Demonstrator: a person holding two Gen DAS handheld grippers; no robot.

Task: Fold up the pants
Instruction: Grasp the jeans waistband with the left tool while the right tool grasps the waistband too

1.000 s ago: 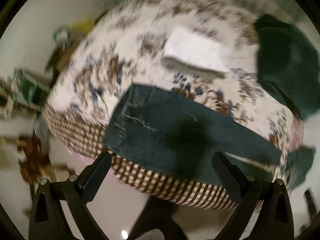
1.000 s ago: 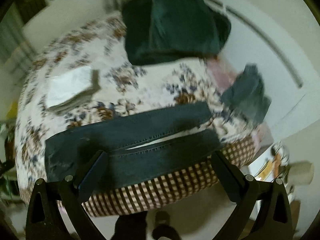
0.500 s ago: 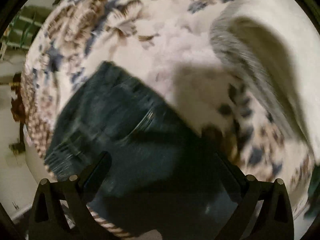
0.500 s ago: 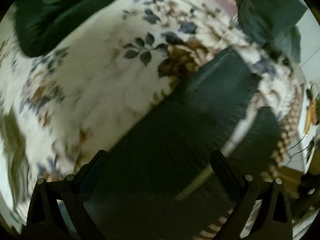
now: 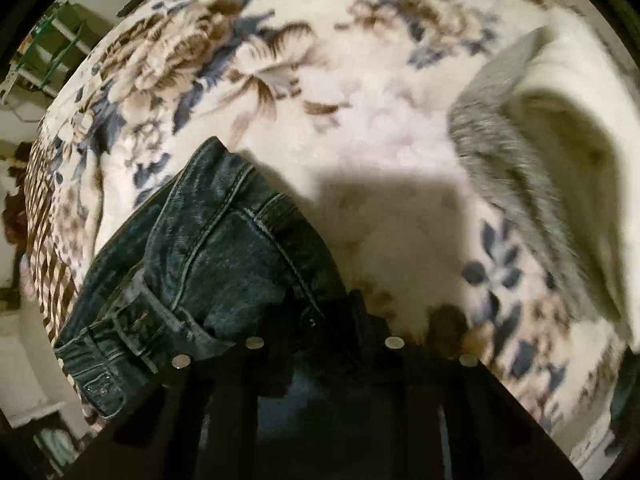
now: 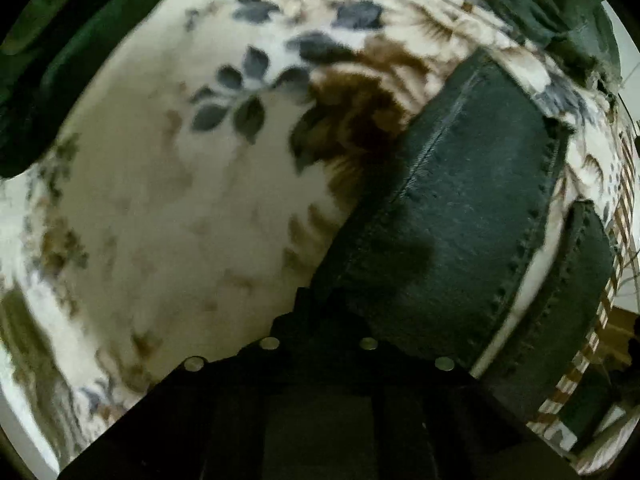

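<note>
Dark blue denim pants [image 5: 208, 264] lie on the floral bed blanket [image 5: 360, 152]; left hand-held gripper [image 5: 320, 328] pinches their waist, right hand-held gripper [image 6: 320, 312] pinches a leg; no writing legible.

Both views close above jeans [image 5: 224, 256]

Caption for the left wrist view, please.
Left gripper closed on the waistband end of dark jeans lying on a floral blanket.

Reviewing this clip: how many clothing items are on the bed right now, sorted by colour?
Dark blue jeans: 1
Dark green garments: 2, one at upper left, one at upper right in the right wrist view
Grey-and-cream folded garment: 1
Total: 4, all lying on the floral blanket.
</note>
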